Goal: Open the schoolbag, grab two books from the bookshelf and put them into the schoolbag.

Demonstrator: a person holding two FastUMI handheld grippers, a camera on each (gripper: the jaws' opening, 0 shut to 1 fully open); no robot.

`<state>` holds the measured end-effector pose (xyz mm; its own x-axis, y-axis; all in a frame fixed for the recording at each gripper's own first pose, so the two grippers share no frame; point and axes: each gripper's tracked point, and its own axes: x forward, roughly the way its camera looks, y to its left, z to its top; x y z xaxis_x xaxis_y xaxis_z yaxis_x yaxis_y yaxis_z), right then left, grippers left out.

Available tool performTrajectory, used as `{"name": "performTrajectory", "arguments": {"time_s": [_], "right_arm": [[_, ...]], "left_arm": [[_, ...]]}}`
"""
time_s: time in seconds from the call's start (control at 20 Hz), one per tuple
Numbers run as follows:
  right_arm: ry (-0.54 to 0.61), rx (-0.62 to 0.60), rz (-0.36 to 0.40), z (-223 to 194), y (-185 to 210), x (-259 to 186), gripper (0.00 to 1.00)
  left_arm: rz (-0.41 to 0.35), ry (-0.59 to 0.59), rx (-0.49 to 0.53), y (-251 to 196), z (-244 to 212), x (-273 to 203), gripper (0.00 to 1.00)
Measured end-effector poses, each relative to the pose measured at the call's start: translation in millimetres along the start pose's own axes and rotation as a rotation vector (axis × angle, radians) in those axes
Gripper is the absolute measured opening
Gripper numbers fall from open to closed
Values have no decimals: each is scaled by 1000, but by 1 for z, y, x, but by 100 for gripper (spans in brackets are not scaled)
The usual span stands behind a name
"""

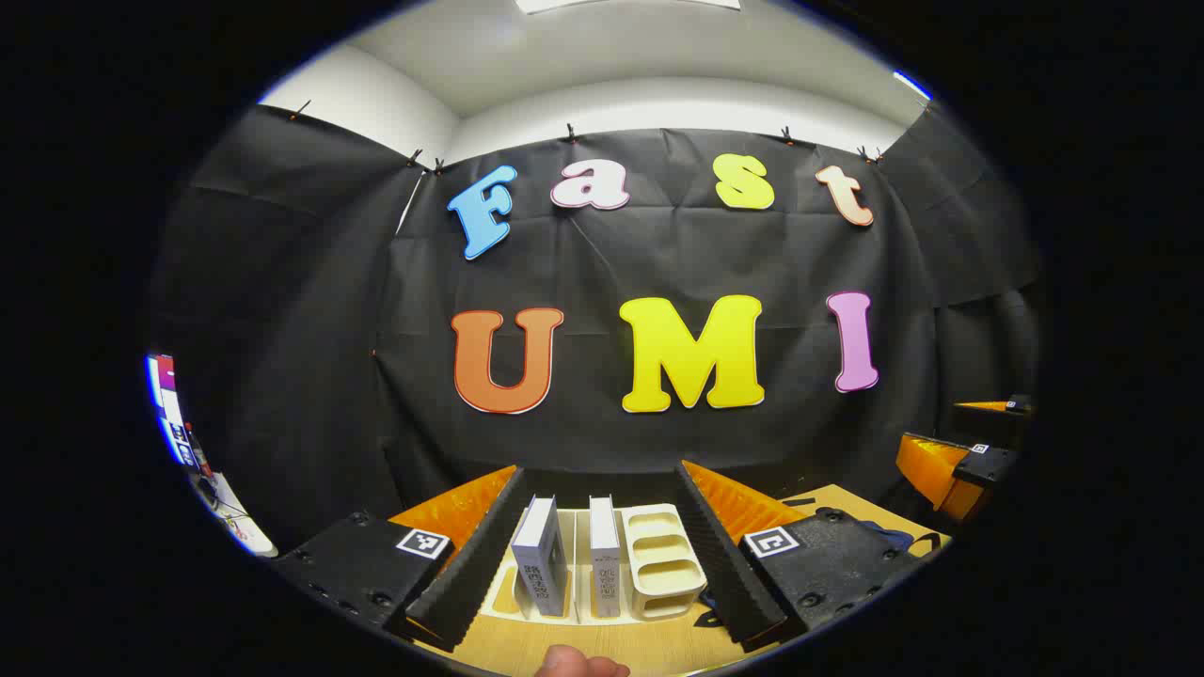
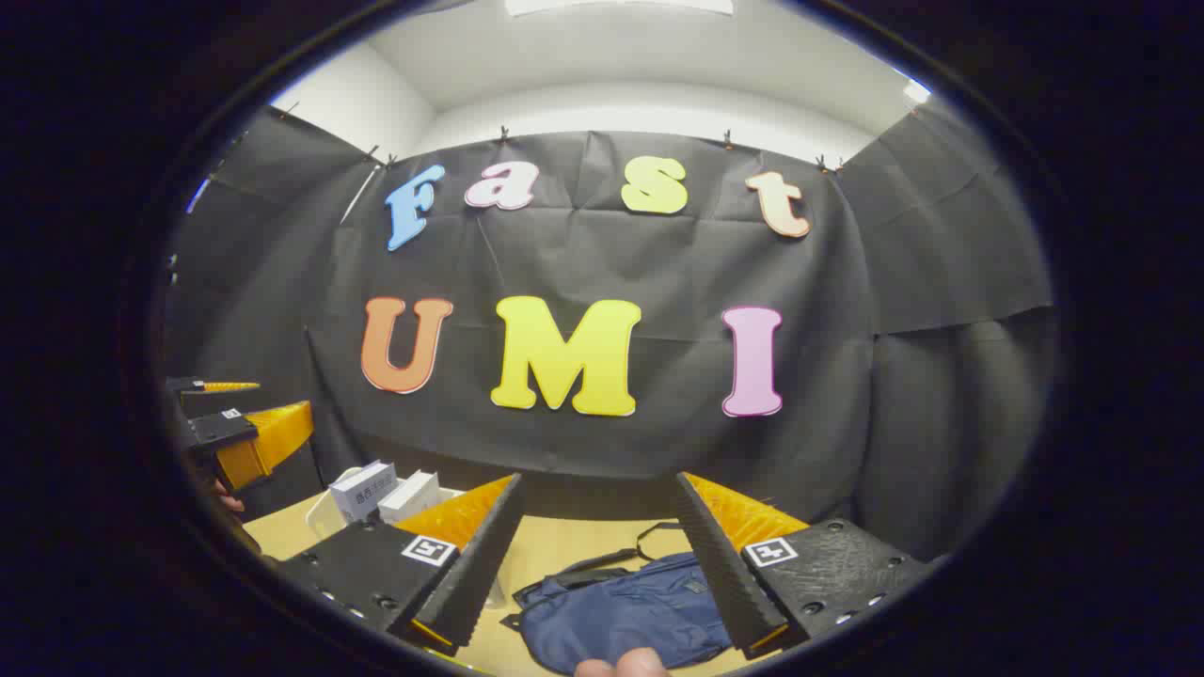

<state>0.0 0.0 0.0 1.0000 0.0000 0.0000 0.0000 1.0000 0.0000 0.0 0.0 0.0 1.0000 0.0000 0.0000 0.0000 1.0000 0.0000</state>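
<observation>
Two books (image 1: pixel 571 557) stand in the white bookshelf (image 1: pixel 661 561), the blue schoolbag (image 2: pixel 621 611) looks zipped, and both grippers' fingers (image 1: pixel 470 559) are wide apart, holding nothing.

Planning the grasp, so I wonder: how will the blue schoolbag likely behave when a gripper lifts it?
The schoolbag lies flat and creased on the table, so it probably sags and folds when lifted. Its loose strap may dangle or snag. It looks limp, so likely light, and apt to slide if pushed.
</observation>
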Motion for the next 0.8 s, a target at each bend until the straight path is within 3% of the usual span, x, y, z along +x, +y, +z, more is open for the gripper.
{"name": "performTrajectory", "arguments": {"time_s": [0.1, 0.4, 0.8], "right_arm": [[4, -19, 5, -1, 3, -1, 94], [5, -44, 11, -1, 7, -5, 98], [12, -57, -3, -4, 7, -9, 96]], "left_arm": [[2, 0, -4, 1, 0, 2, 97], [-10, -1, -1, -1, 0, 0, 97], [-27, 1, 14, -6, 0, -1, 98]]}}
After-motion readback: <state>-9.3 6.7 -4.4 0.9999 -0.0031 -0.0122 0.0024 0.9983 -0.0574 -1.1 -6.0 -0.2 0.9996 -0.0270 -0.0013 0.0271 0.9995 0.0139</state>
